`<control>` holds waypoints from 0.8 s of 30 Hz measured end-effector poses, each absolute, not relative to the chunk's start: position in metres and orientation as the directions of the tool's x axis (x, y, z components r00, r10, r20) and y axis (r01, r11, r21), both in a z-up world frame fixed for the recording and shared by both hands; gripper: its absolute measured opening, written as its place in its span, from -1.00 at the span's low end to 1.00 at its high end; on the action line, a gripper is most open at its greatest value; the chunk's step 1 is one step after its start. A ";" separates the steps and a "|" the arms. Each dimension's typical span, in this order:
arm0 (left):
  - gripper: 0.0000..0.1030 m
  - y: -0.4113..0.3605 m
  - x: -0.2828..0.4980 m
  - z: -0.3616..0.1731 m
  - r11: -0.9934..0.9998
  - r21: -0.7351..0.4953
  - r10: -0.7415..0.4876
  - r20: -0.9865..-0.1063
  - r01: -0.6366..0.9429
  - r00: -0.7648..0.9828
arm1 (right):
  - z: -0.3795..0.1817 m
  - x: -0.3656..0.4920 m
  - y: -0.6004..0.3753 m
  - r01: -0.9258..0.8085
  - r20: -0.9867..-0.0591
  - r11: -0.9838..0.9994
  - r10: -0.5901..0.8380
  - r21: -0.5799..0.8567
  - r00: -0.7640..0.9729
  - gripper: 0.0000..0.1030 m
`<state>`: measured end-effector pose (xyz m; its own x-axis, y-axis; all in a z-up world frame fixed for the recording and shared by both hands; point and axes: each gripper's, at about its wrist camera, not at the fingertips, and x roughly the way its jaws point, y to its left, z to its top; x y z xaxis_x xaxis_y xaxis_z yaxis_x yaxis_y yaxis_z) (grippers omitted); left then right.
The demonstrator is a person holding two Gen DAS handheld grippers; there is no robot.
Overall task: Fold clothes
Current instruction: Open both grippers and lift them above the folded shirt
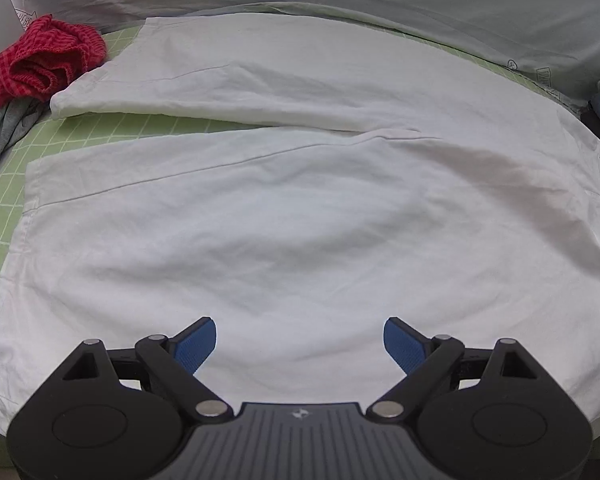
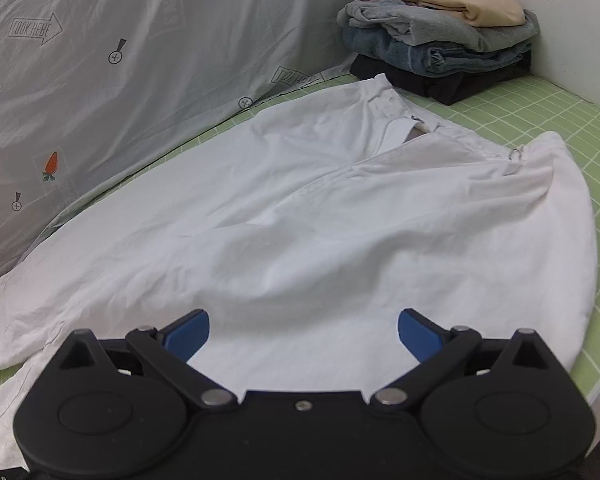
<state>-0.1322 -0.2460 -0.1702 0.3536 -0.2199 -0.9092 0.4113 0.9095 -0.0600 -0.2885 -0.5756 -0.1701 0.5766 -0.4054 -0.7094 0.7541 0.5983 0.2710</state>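
Observation:
A pair of white trousers (image 1: 300, 220) lies spread flat on the green grid mat (image 1: 0, 208). In the left wrist view both legs run toward the left, the far leg (image 1: 240, 80) apart from the near one. My left gripper (image 1: 299, 322) hovers over the near leg, open, with nothing between its blue pads. In the right wrist view the trousers (image 2: 340, 220) show their waistband (image 2: 460, 142) with the fly parted, at the far right. My right gripper (image 2: 305, 314) is open above the cloth and holds nothing.
A crumpled red checked garment (image 1: 40, 56) lies on a grey one (image 1: 4, 132) at the far left of the mat. A stack of folded clothes (image 2: 444, 44) stands in the far right corner by the wall. A pale printed sheet (image 2: 120, 60) rises along the back.

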 end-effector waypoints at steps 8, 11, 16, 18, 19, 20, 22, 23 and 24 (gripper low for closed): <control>0.77 -0.265 -0.184 -0.180 0.924 -0.066 -0.200 -0.924 0.378 0.326 | -0.180 -0.361 -0.629 0.823 -0.746 0.474 -0.413 0.314 0.523 0.98; 0.77 -0.272 -0.195 -0.184 0.929 -0.075 -0.198 -0.928 0.361 0.316 | -0.189 -0.378 -0.643 0.835 -0.765 0.424 -0.385 0.351 0.517 0.98; 0.77 -0.282 -0.210 -0.189 0.939 -0.088 -0.194 -0.934 0.331 0.302 | -0.197 -0.404 -0.660 0.840 -0.772 0.391 -0.370 0.377 0.518 0.98; 0.77 -0.287 -0.214 -0.193 0.945 -0.098 -0.193 -0.937 0.313 0.291 | -0.200 -0.412 -0.666 0.841 -0.774 0.375 -0.362 0.389 0.520 0.98; 0.77 -0.288 -0.216 -0.195 0.947 -0.102 -0.193 -0.938 0.304 0.287 | -0.202 -0.417 -0.669 0.840 -0.774 0.367 -0.355 0.401 0.524 0.98; 0.77 -0.290 -0.218 -0.197 0.949 -0.105 -0.193 -0.939 0.297 0.284 | -0.204 -0.419 -0.672 0.832 -0.770 0.367 -0.345 0.416 0.537 0.98; 0.80 -0.293 -0.222 -0.201 0.952 -0.105 -0.189 -0.941 0.287 0.282 | -0.206 -0.424 -0.676 0.816 -0.760 0.368 -0.325 0.447 0.563 0.99; 0.81 -0.295 -0.224 -0.201 0.953 -0.095 -0.180 -0.940 0.288 0.288 | -0.207 -0.427 -0.678 0.807 -0.755 0.368 -0.315 0.462 0.575 0.99; 0.83 -0.298 -0.226 -0.202 0.954 -0.084 -0.172 -0.940 0.288 0.295 | -0.209 -0.429 -0.680 0.799 -0.750 0.368 -0.305 0.477 0.588 0.99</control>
